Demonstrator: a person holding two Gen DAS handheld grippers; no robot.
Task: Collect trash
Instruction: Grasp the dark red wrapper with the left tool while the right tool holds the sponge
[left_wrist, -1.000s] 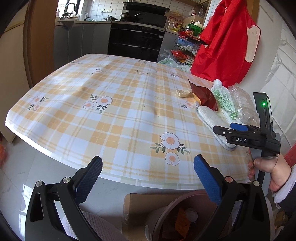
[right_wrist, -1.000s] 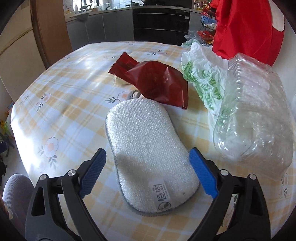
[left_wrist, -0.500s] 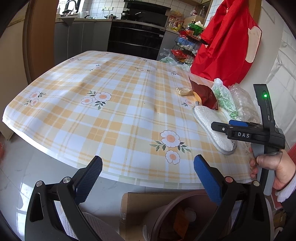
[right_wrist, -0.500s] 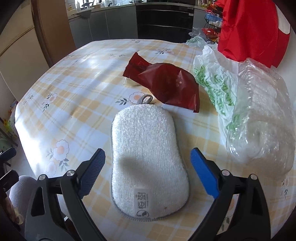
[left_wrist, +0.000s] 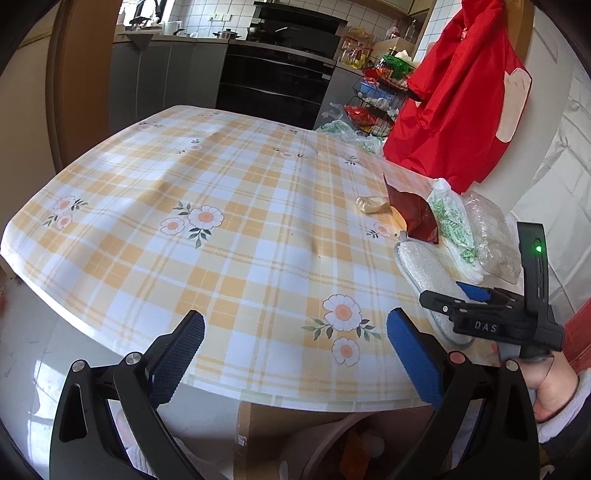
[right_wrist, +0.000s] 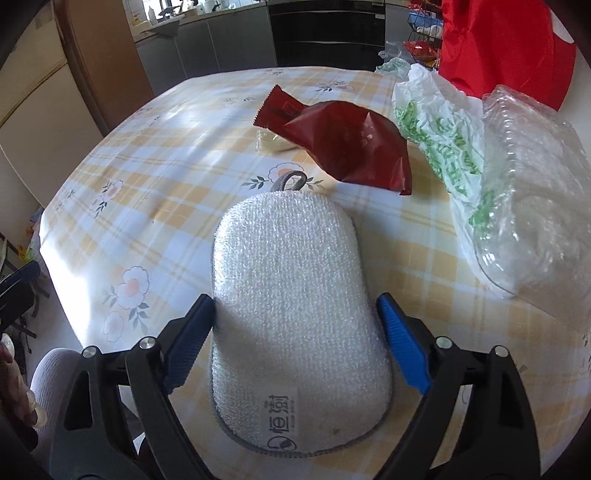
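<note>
Both tongs gape empty; we see the sponge (right_wrist: 295, 295) between right tongs (right_wrist: 295, 339), long axis toward 12 o'clock.

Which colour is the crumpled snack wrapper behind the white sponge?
Dark red snack wrapper, clearest in the right wrist view.

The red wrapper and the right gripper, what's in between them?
The white scrubbing pad lies between the right gripper and the red wrapper, its near end between the open jaws. The right wrist view shows it.
</note>
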